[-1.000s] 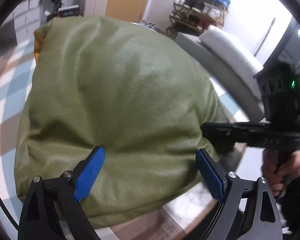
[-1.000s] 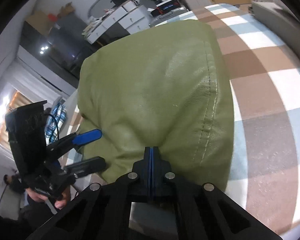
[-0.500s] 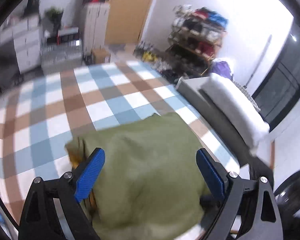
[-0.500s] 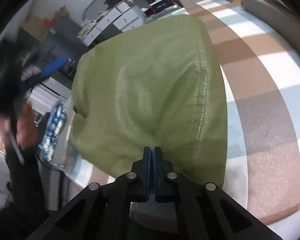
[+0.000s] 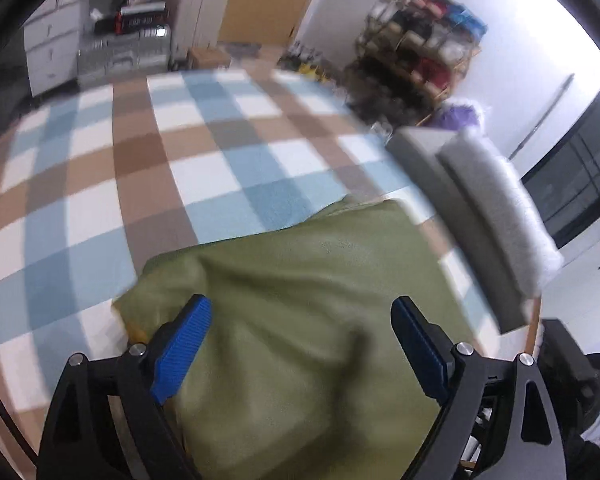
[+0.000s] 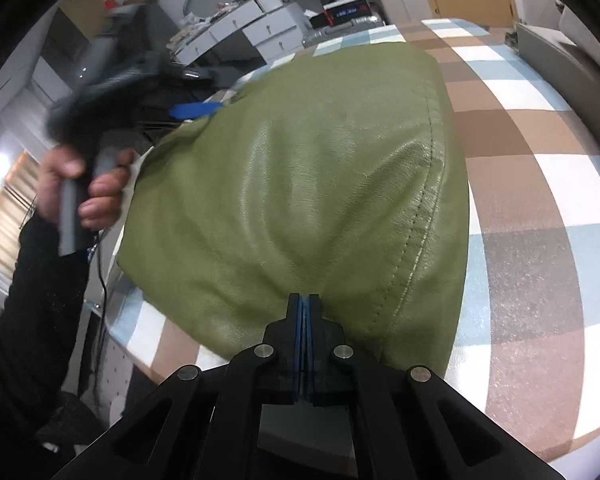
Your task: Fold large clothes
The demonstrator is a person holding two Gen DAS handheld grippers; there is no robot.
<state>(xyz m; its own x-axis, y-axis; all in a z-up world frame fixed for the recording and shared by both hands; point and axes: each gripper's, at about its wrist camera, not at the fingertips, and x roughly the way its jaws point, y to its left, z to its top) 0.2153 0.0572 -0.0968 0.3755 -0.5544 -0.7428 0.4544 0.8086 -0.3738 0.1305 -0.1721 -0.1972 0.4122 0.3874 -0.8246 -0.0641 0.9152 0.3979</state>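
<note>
Nearest to us in the right wrist view, our right gripper [image 6: 304, 312] had its blue pads pressed together at the near edge of the green leather-look garment [image 6: 320, 184]; whether a pinch of its hem lay between them we could not tell. The garment lay folded in a thick bundle on the checked cover [image 6: 540, 184], a stitched seam running down its right side. At its left edge our left hand [image 6: 80, 188] held the handle of the left gripper [image 5: 302, 340], blurred, above the bundle. In the left wrist view that gripper's blue fingers [image 5: 182, 350] stood spread wide, released, with nothing clamped, and the garment [image 5: 300, 320] lay below and between them without touching. Beyond the garment the blue, brown and white squares of the cover [image 5: 140, 160] ran on. To the right stood a grey padded chair arm [image 5: 496, 208]. Farther off were white drawers [image 5: 50, 54], a wooden door [image 5: 268, 0] and a shoe rack [image 5: 420, 36] against the wall.
</note>
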